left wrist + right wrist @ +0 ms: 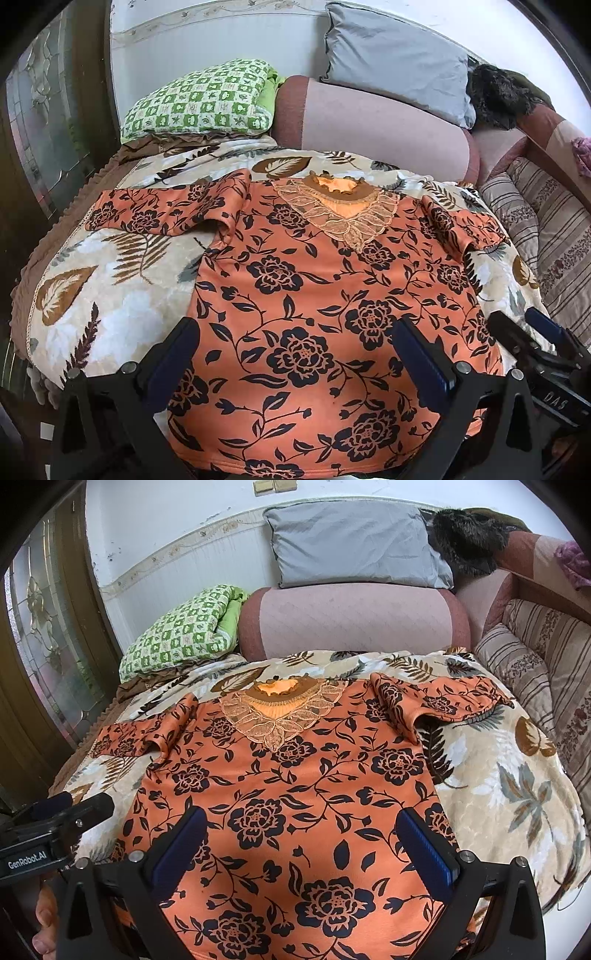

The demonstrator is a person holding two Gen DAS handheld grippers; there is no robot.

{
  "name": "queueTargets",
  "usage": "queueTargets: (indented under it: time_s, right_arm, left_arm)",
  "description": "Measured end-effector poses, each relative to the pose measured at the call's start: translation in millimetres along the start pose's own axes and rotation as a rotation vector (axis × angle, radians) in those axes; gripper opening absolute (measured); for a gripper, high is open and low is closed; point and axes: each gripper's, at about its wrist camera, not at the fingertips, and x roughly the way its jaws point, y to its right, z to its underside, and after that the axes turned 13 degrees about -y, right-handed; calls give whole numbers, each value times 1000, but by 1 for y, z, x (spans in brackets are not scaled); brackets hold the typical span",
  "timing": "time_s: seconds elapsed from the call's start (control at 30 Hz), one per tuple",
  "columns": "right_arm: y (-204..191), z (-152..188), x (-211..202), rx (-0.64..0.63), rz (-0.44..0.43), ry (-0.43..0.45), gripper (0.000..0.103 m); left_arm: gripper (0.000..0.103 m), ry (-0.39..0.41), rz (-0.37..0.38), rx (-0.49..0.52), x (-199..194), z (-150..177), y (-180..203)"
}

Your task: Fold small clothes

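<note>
An orange blouse with black flowers (314, 295) (295, 786) lies flat, front up, on a leaf-print blanket (110, 295) (517, 775). Its lace collar (343, 210) (280, 709) points away from me and both short sleeves (166, 210) (439, 698) are spread sideways. My left gripper (295, 343) hovers open over the hem's left half, nothing between its fingers. My right gripper (301, 830) stands open over the hem's right half, also with nothing in it. Each gripper shows at the other view's edge: the right one (532, 332), the left one (74, 808).
Behind the blanket sit a green checked cushion (199, 99), a pink bolster (369, 125), a grey pillow (395, 62) and a dark furry item (498, 96). Striped cushions (535, 657) line the right side. A glass-panelled door (48, 627) stands left. A hand (44, 923) holds the left tool.
</note>
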Motion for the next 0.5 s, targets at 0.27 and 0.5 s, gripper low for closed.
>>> queueTargets:
  time_s: [0.27,0.5]
  right_arm:
    - [110,-18,30,293,-199,-69,103]
    - [279,-40,84,825,-555,-11,103]
  left_arm:
    - [103,-66,9,-39,30,-1,-9]
    - [103,-119,7,-23,60,-5,-4]
